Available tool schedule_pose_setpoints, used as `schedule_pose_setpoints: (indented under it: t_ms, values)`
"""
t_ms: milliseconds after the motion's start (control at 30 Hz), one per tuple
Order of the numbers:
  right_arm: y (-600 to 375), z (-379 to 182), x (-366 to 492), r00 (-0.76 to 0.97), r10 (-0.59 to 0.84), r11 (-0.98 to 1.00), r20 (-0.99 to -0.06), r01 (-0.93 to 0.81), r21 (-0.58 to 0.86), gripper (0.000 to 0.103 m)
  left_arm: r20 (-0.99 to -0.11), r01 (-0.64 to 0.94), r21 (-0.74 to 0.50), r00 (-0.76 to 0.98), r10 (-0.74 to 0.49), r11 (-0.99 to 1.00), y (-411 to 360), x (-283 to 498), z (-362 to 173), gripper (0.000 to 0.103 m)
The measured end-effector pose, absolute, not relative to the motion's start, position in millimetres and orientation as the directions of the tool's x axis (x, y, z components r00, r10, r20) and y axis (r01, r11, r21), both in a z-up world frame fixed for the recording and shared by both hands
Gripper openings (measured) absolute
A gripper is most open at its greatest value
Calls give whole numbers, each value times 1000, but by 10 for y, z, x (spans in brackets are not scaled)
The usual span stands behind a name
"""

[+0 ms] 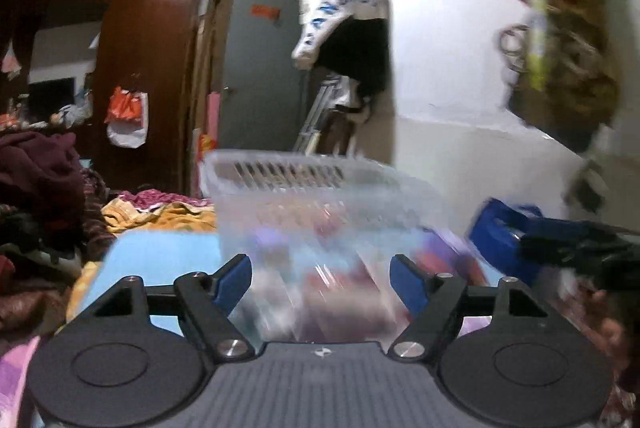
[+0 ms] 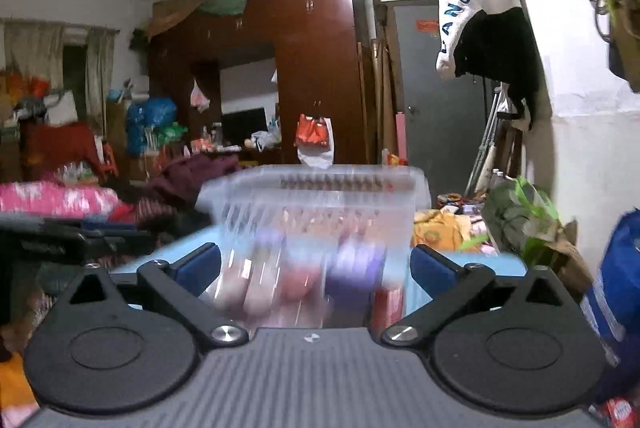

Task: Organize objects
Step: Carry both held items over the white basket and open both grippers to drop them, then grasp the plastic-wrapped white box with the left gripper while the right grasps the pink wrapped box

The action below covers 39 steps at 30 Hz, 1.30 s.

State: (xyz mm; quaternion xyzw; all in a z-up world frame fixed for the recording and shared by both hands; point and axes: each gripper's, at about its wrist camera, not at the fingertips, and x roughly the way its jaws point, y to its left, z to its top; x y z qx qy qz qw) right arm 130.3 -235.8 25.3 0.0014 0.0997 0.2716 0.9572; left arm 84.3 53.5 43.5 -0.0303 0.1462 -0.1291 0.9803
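1. The room around the work was crowded: a dark wooden wardrobe (image 2: 304, 68) stood at the back, a grey door (image 2: 436, 84) beside it, and heaps of clothes (image 1: 44, 196) lay off to the left.
2. A light blue surface (image 1: 160, 256) carried the task's thing, a clear plastic basket (image 1: 320, 212) with a slotted rim, blurred in both views. Red and purple items showed dimly through its walls; what they were could not be told.
3. The basket stood straight ahead of both grippers, its long axis running across each view, its near wall low between the fingers.
4. The left gripper (image 1: 320, 282) had its blue fingers (image 1: 230, 284) spread, one to each side of the basket's near wall; whether they touched it was lost in the blur.
5. The right gripper (image 2: 316, 268) was likewise spread wide, with the basket filling the gap between its fingers (image 2: 200, 268).
6. Neither hand looked clearly nearer. Judging from this, the coming move turned on closing onto the basket's near wall or rim, which lay dead ahead and slightly above the fingertips.
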Motion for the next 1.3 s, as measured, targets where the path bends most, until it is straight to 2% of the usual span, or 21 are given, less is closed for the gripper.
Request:
schedule_pose_setpoints:
  t_ms: [133, 300, 333, 433, 633, 667, 700, 733, 900, 1033, 1300]
  values:
    - [-2236, -46, 1137, 826, 523, 849, -207, -528, 39, 100, -302, 287, -47, 909, -288, 957, 276, 542, 81, 79]
    - [-1969, -72, 1229, 837, 501, 850, -219, -524, -59, 92, -315, 250, 4, 919, -236, 968, 200, 719, -103, 79]
    - [-1923, -73, 1268, 840, 493, 850, -226, -520, -79, 87, -316, 246, 4, 920, -232, 969, 207, 708, -131, 79]
    - [-1865, -140, 1297, 829, 489, 845, -271, -527, -87, 62, -319, 255, 4, 917, -240, 967, 224, 704, -211, 79]
    - [-2021, -185, 1118, 833, 505, 847, -225, -528, -54, 59, -295, 261, 25, 924, -242, 965, 108, 705, -320, 79]
    - [-2060, -176, 1096, 835, 508, 849, -212, -527, -43, 58, -287, 260, 27, 927, -242, 965, 91, 717, -330, 74]
    - [-2117, -165, 1074, 837, 511, 850, -198, -525, -26, 58, -286, 260, 30, 927, -241, 965, 79, 725, -340, 55]
    - [-2152, -155, 1084, 839, 510, 853, -188, -521, -12, 58, -289, 268, 30, 925, -248, 963, 74, 733, -355, 44]
    - [-2434, -134, 1106, 830, 535, 845, -158, -526, 99, 57, -237, 270, 2, 935, -262, 963, 183, 643, -324, 45]
    - [-2513, -152, 1123, 843, 514, 858, -156, -502, 113, 57, -192, 250, -10, 950, -247, 968, 305, 574, -229, 45]
    - [-2658, -150, 1160, 839, 528, 844, -132, -500, 195, 56, -184, 223, -79, 955, -234, 972, 604, 639, -104, 45]
